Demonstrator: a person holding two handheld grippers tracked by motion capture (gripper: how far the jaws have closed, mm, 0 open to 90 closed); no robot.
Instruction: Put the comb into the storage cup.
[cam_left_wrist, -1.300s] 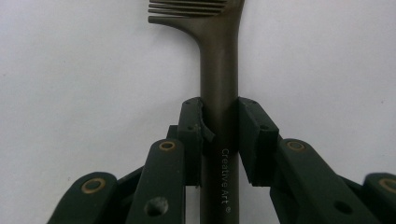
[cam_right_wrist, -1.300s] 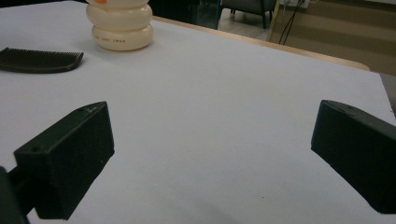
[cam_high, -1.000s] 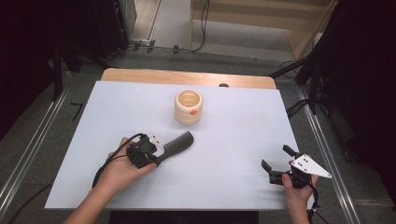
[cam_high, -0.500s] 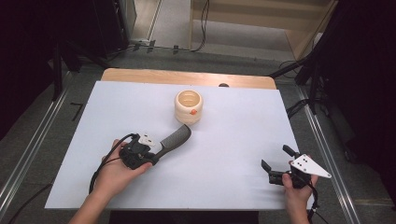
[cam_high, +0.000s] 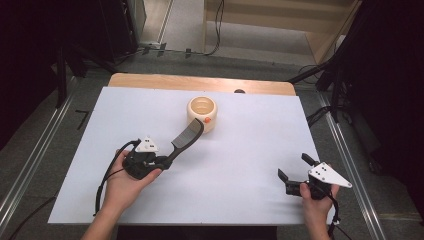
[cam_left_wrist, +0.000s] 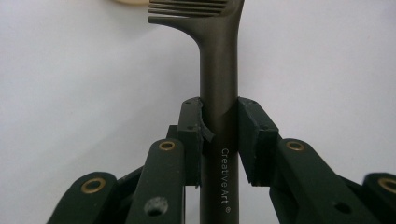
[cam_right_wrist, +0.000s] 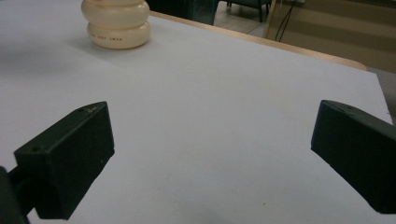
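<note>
Left gripper (cam_high: 167, 161): centre-left, pinching comb (cam_high: 188, 137) handle, teeth aimed at cream pot (cam_high: 202, 115).
Right gripper (cam_high: 295, 177): lower right, spread, idle.

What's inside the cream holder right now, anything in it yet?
From the high view, the cream holder shows a pale hollow with nothing standing in it; its bottom is too small to make out. The comb is outside it, clamped by its handle in the left claw.

Left gripper (cam_left_wrist: 219, 135): black linkage arms with brass-coloured pivot bushings, rectangular black pads, one chipped at its tip. A black cable trails behind. Right gripper (cam_high: 295, 176): black body topped by a grey three-cornered plate; forearms bare.
</note>
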